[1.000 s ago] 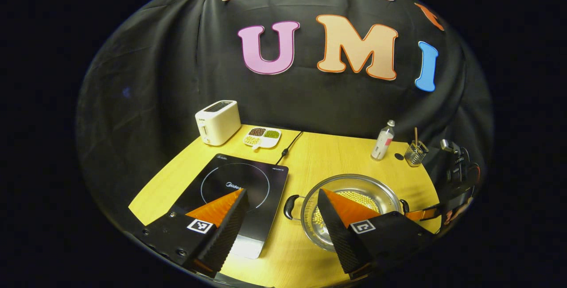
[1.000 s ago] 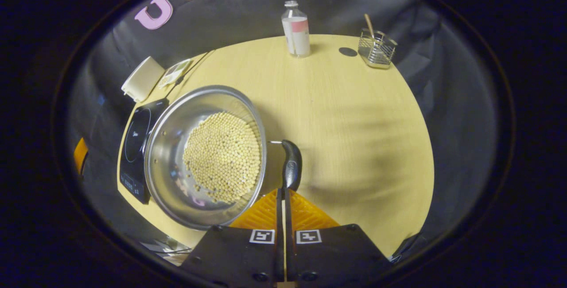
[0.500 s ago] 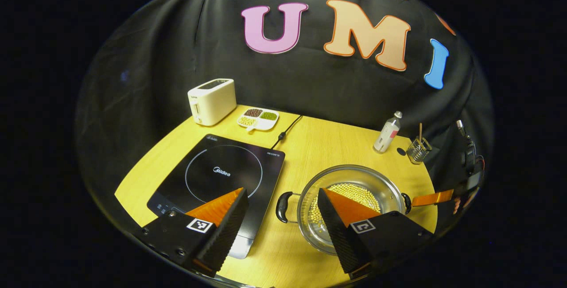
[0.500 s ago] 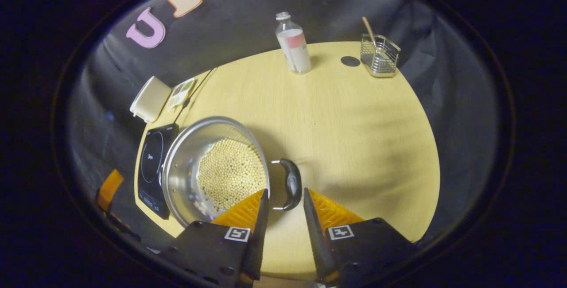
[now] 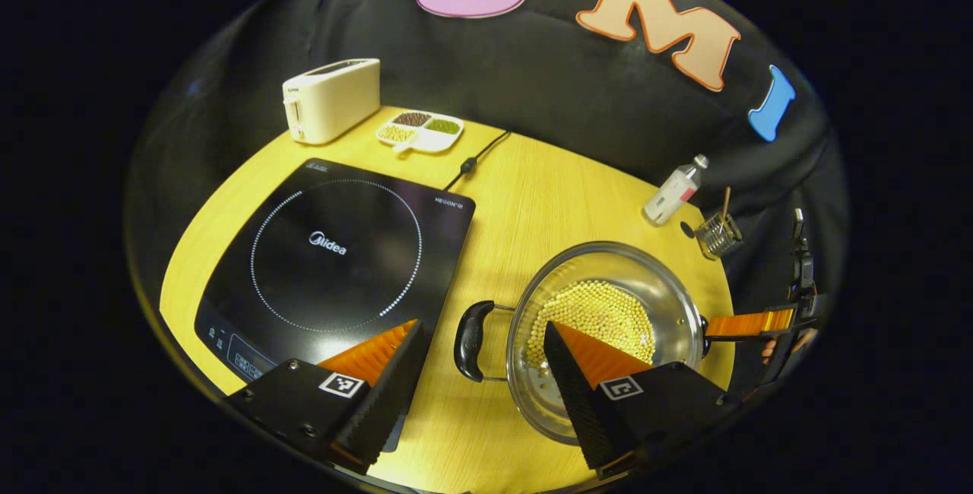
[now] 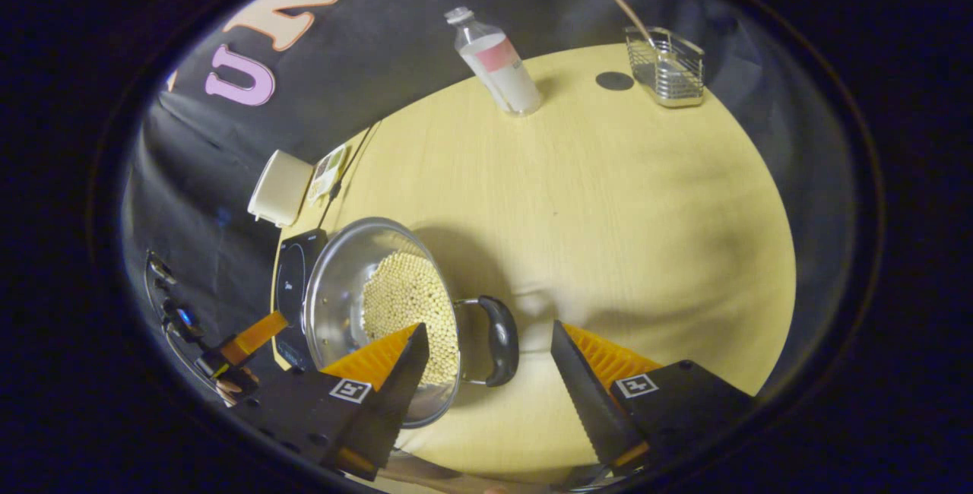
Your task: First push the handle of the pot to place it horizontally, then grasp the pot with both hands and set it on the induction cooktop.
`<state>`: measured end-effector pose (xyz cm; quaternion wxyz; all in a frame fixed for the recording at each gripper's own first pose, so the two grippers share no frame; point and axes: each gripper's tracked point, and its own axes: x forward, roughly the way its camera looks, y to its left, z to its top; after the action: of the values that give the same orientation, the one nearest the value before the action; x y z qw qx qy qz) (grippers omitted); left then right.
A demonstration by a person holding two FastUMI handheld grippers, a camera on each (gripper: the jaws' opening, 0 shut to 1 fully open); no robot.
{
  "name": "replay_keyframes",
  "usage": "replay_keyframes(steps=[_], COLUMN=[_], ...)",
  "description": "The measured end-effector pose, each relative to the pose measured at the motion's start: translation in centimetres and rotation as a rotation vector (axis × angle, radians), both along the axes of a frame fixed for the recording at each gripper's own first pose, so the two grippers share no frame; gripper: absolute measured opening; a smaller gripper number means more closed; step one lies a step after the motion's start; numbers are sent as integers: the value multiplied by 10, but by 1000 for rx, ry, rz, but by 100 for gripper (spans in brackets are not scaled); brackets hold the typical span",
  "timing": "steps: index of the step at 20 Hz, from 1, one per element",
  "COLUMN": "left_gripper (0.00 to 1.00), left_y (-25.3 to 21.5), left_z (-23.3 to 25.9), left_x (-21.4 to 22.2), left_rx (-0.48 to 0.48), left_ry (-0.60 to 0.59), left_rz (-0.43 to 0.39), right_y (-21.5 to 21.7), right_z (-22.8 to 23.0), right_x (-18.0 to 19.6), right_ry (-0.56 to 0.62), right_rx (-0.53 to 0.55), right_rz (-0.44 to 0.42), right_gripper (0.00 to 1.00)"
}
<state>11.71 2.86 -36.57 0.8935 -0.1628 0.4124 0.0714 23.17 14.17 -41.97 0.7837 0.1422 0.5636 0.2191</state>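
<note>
Toaster [image 5: 331, 99] stands at the table's [image 5: 524, 205] far left corner, with a divided dish [image 5: 420, 131] of beans beside it. Next comes the induction cooktop [image 5: 334, 251], its glass printed "Midea" at the centre of the ring; a smaller word at its far right corner is too small to read. Right of it, apart from the cooktop, sits the pot [image 5: 604, 327] of pale beans, directly on the table. The left gripper [image 5: 480, 361] is spread wide, the pot's near handle [image 5: 471, 340] between its fingers, untouched. In the right gripper view, the right gripper [image 6: 490, 372] is likewise spread around the other handle [image 6: 502, 340]. Farther right stand a bottle [image 5: 673, 191], label unreadable, and a wire basket [image 5: 717, 229].
</note>
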Motion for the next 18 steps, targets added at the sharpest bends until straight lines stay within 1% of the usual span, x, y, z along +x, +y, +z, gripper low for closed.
replay_keyframes(steps=[4, 5, 6, 7, 8, 9, 10, 11, 12, 13, 14, 15, 16, 17, 18], left_gripper=[97, 97, 96, 96, 97, 96, 96, 96, 96, 96, 94, 93, 93, 87, 91], left_y=[-2, -2, -2, -3, -1, -3, -5, -6, -8, -14, -20, -21, -22, -22, -21], left_z=[-22, -26, -31, -34, -33, -35, -34, -35, -37, -38, -40, -42, -47, -49, -51], left_x=[3, 4, 4, 3, 6, 8, 8, 8, 10, 11, 11, 11, 9, 9, 8], left_rx=[2, 11, 17, 22, 43, 49, 60, 74, 78, 68, 55, 63, 72, 82, 90], left_ry=[86, 105, 126, 148, 145, 148, 158, 169, 172, 175, 182, 198, 214, 230, 242], left_rz=[-15, -19, -22, -24, -38, -54, -66, -81, -98, -110, -120, -123, -130, -133, -137], right_y=[11, 14, 18, 20, 23, 26, 27, 28, 28, 29, 30, 32, 33, 33, 34], right_z=[-17, -22, -27, -32, -36, -42, -48, -52, -55, -55, -55, -56, -58, -58, -58], right_x=[-3, -5, -5, -8, -11, -14, -17, -18, -19, -19, -19, -19, -17, -18, -17], right_ry=[49, 59, 70, 82, 95, 107, 119, 126, 129, 131, 132, 132, 133, 138, 141], right_rx=[7, 12, 15, 17, 21, 19, 13, 5, 2, 5, 10, 15, 17, 19, 21], right_rz=[39, 48, 56, 64, 72, 80, 91, 99, 107, 112, 115, 117, 114, 117, 118], right_gripper=[100, 93, 100, 99, 99, 93, 91, 98, 88, 88, 97, 88, 87, 87, 86])
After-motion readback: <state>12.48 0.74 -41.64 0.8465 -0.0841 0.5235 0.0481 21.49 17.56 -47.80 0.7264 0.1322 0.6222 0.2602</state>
